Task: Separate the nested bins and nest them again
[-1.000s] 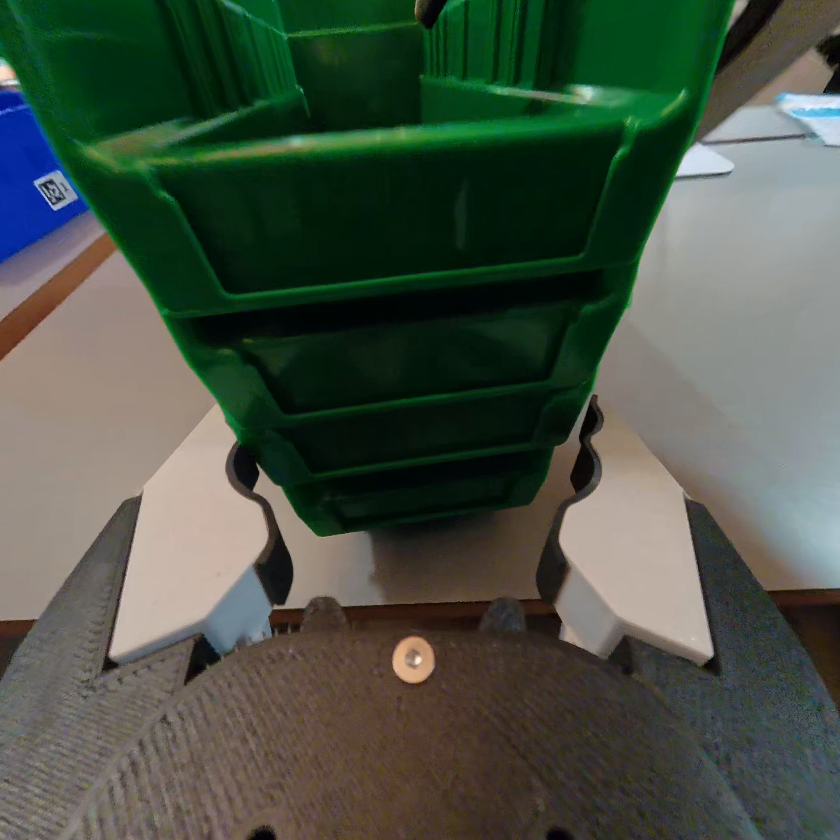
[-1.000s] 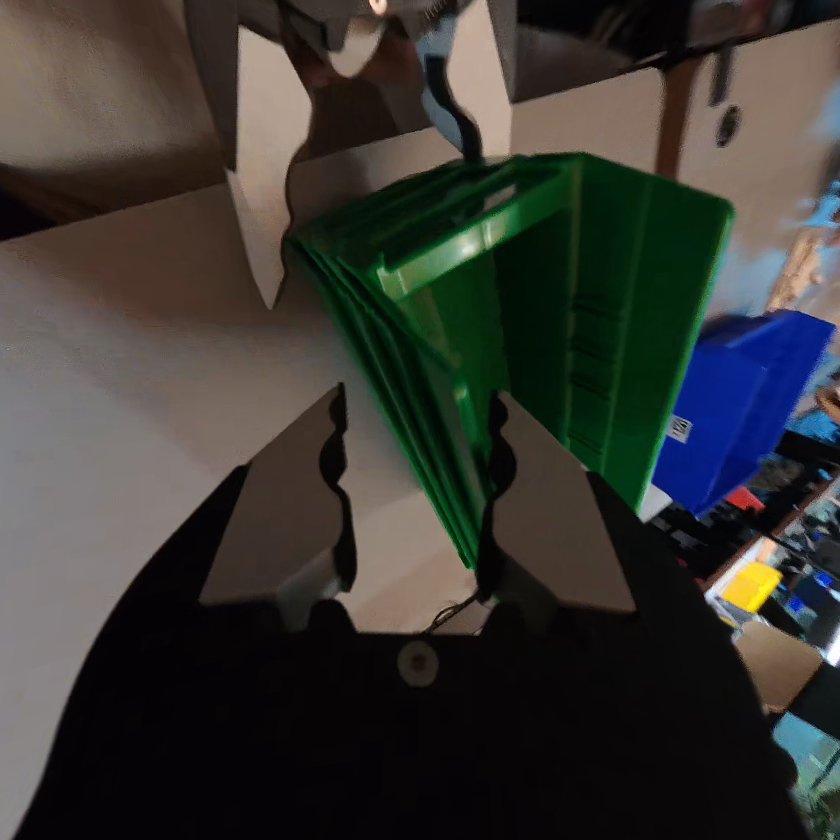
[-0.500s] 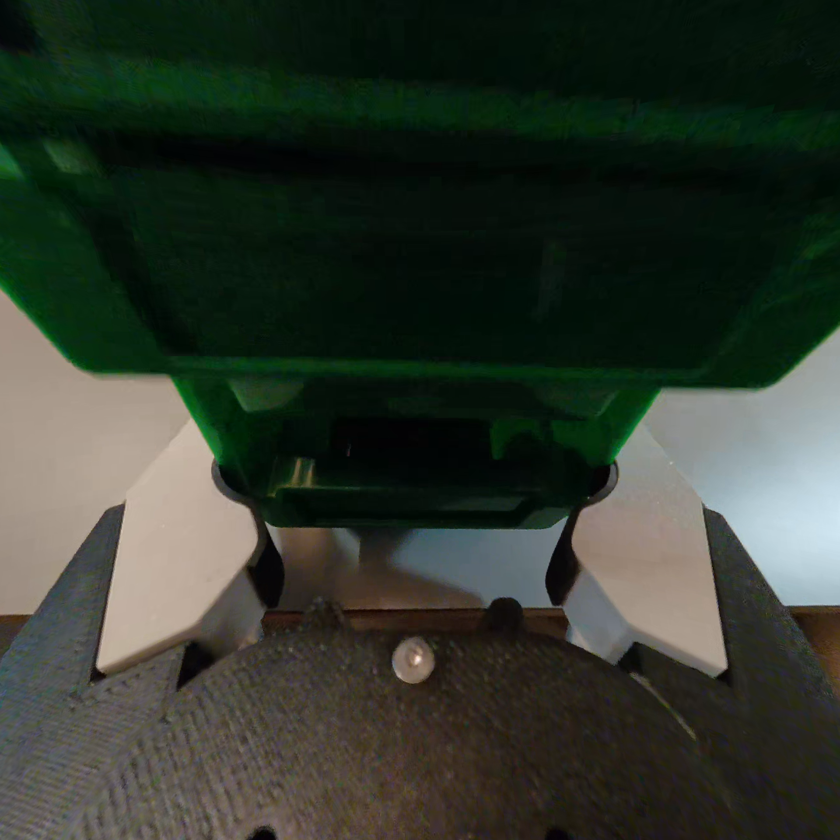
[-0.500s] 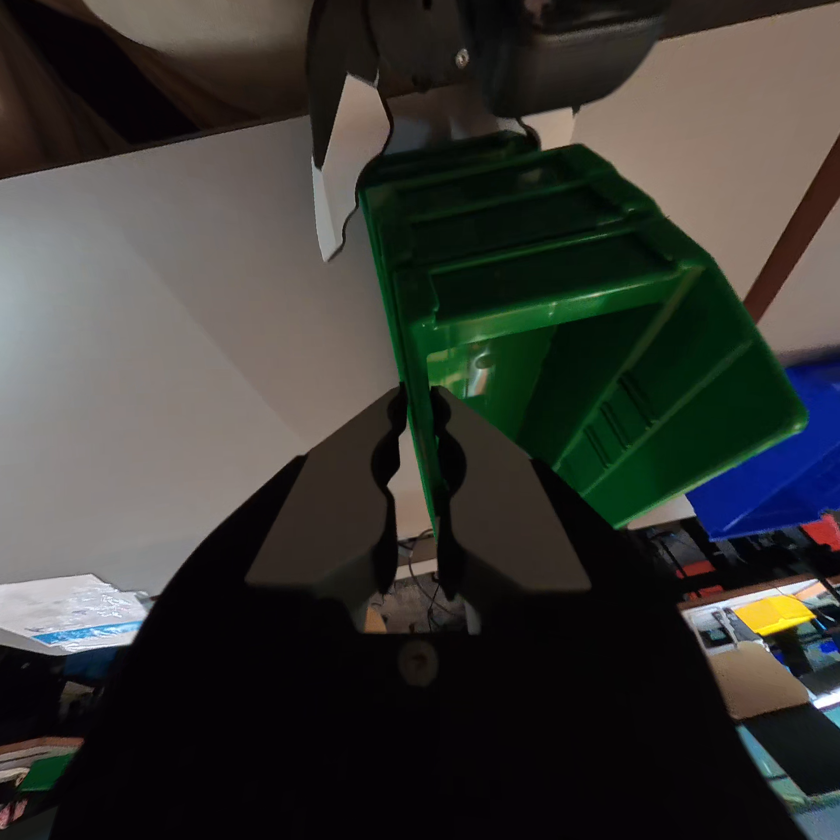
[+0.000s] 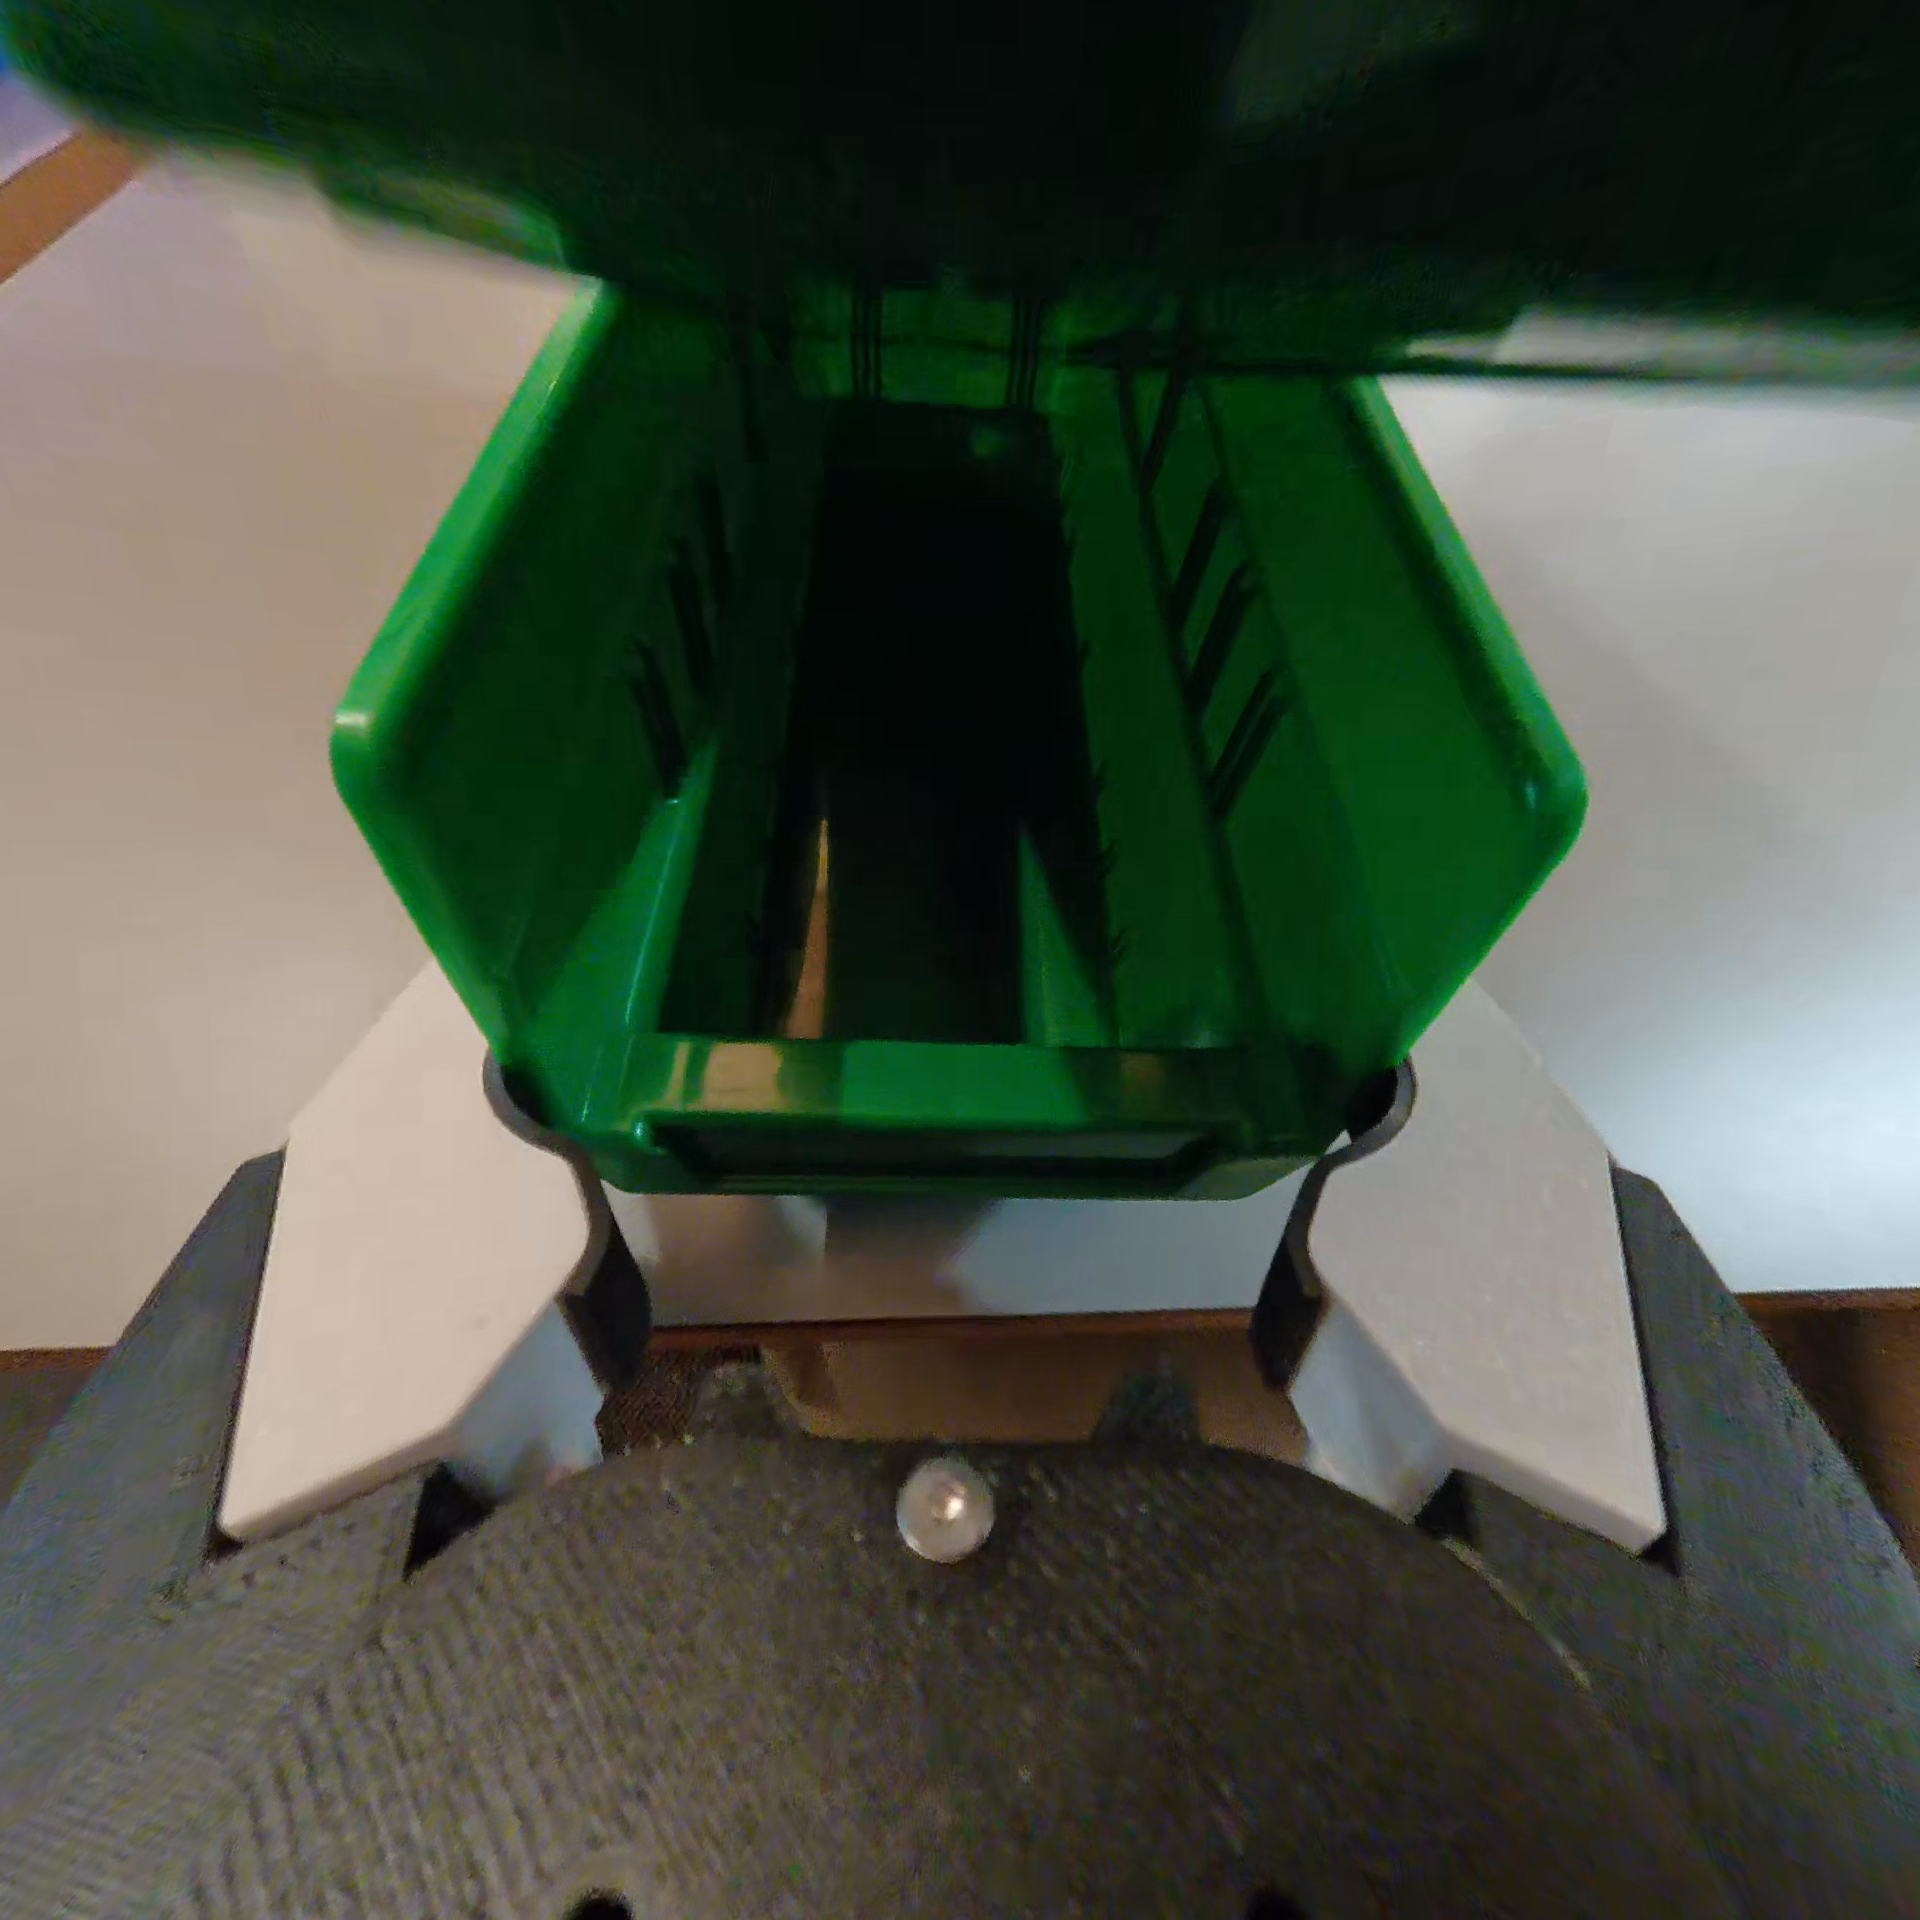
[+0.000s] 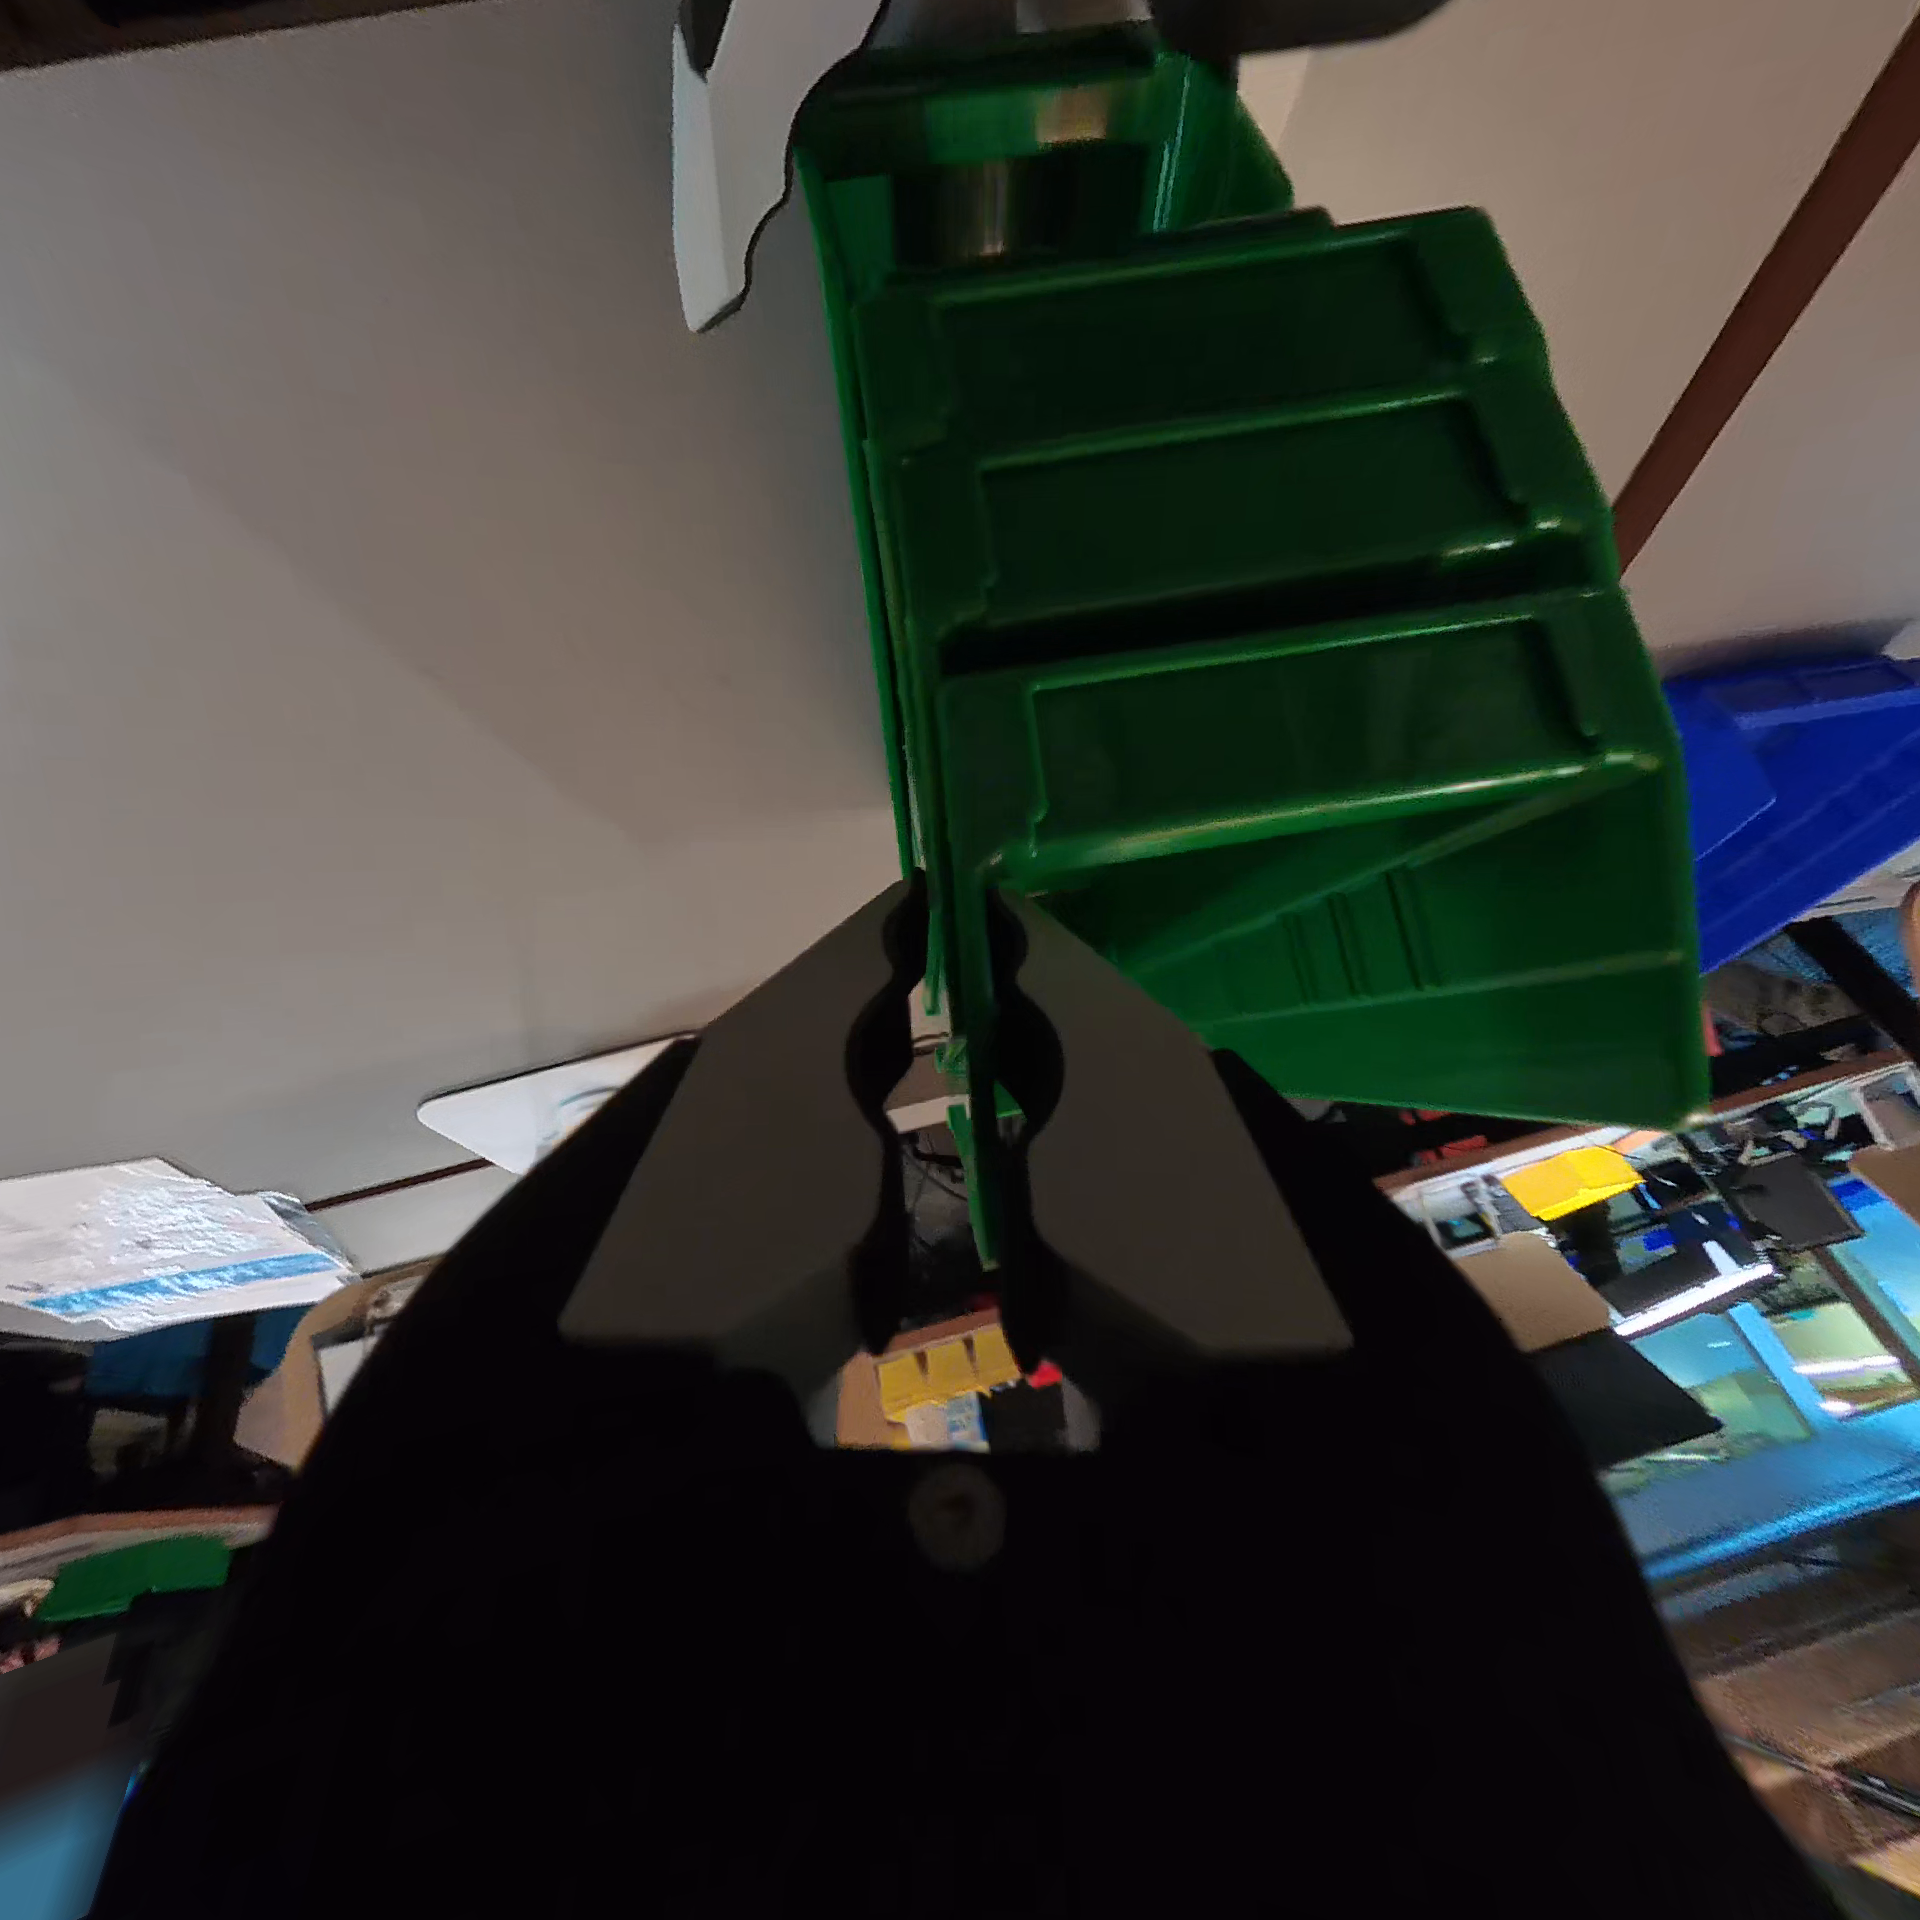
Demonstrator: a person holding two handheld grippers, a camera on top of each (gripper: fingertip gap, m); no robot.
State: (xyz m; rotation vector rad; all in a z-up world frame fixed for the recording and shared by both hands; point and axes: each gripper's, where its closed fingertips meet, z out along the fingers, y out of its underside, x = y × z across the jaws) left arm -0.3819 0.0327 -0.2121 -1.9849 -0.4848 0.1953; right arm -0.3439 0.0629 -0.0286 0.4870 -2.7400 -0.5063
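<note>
Green nested bins are held between my two grippers over a white table (image 5: 208, 623). My left gripper (image 5: 951, 1101) is shut across the front lip of the lowest bin (image 5: 582, 727), whose inside faces the left wrist view. The upper bins (image 5: 935, 156) hang blurred above it, lifted partly out. In the right wrist view my right gripper (image 6: 951, 904) is shut on the thin back walls of the upper bins (image 6: 1299, 748), three fronts showing. The lowest bin (image 6: 1205, 145) and one white finger (image 6: 707, 208) of the left gripper show at the top.
A blue bin (image 6: 1787, 769) stands on the table beyond the green bins. A white plastic packet (image 6: 156, 1247) lies near the table's far edge. The table's brown front edge (image 5: 1766, 1299) is just under my left gripper. Cluttered shelves and boxes lie beyond the table.
My left gripper closed on the lowest bin's front. My right gripper shut on the back walls and lifted the upper bins, so the lowest bin's inside now shows.
</note>
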